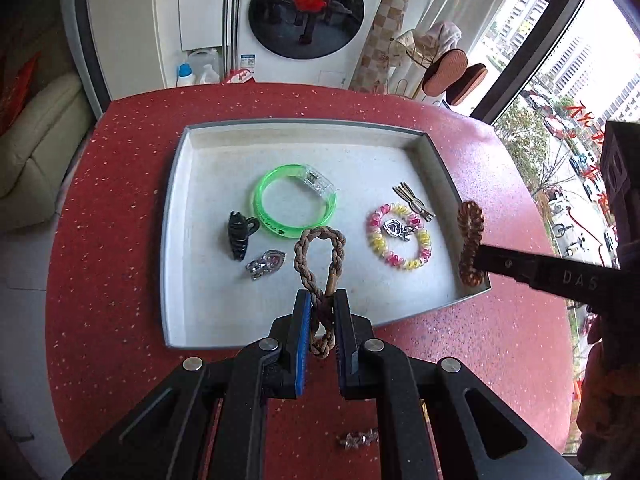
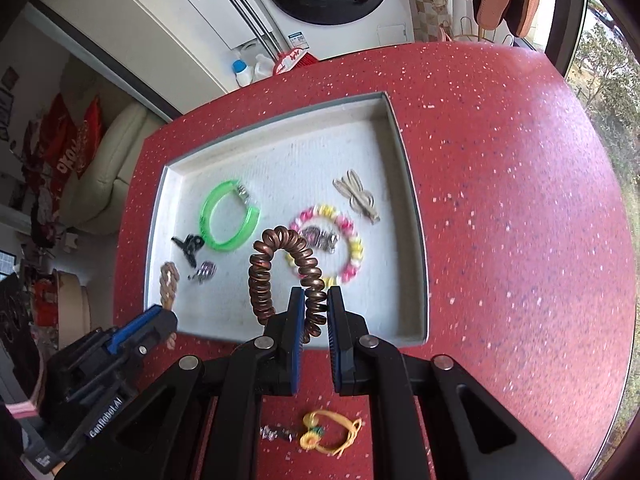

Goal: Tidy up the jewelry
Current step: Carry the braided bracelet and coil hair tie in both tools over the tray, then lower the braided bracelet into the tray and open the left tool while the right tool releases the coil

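Left wrist view, nearest first: my left gripper (image 1: 322,308) has its jaws pinched tight on a brown braided cord bracelet (image 1: 319,256), whose loop hangs out over the near part of the shallow grey rectangular tray (image 1: 176,184). Under the gripper body, on the speckled red tabletop (image 1: 120,160), a small silvery chain piece (image 1: 358,438) lies half hidden by the frame. In the right wrist view my right gripper (image 2: 316,312) is clamped just as tightly on a coppery brown spiral hair tie (image 2: 280,264), held above the tray's near edge, and a yellow cord bracelet (image 2: 328,432) shows on the table beneath it. Further into the tray lie a black claw clip (image 1: 238,236), a silver gem pendant (image 1: 266,266), a translucent green bangle (image 1: 294,206), a pink-and-yellow coil bracelet (image 1: 398,236) ringing a silver charm (image 1: 396,230), and a beige bow clip (image 1: 412,200). I judge both pieces are about to be set down; to do it well I'd lower each over bare tray floor, clear of the bangle and coil bracelet, before letting go. Blur softens the right view, so the charm's shape is unclear.
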`<state>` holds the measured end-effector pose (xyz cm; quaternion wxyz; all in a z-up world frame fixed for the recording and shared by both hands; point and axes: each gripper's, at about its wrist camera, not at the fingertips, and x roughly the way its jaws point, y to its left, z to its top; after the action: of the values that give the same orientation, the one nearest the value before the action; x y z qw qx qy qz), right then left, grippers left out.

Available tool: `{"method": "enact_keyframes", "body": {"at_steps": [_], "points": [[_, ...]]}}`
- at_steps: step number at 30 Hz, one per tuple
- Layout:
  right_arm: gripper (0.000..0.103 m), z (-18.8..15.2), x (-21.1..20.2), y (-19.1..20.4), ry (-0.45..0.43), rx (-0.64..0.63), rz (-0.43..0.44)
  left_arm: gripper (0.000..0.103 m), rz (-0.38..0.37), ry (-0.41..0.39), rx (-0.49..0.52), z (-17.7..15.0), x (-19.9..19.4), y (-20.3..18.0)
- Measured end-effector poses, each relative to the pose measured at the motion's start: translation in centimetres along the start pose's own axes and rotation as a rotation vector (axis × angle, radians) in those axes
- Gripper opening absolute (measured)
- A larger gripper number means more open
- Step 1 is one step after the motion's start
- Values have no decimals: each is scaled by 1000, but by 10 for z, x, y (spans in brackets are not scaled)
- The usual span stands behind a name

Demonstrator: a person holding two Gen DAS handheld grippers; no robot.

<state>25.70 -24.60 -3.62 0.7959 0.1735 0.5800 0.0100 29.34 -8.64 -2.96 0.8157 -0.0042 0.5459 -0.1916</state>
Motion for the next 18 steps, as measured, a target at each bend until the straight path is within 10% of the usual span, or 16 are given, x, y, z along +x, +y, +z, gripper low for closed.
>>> {"method": "enact_keyframes", "body": {"at_steps": [18], "points": [[12, 61, 47, -20, 16, -4, -43, 29, 62, 79, 0, 21, 64, -15]]}}
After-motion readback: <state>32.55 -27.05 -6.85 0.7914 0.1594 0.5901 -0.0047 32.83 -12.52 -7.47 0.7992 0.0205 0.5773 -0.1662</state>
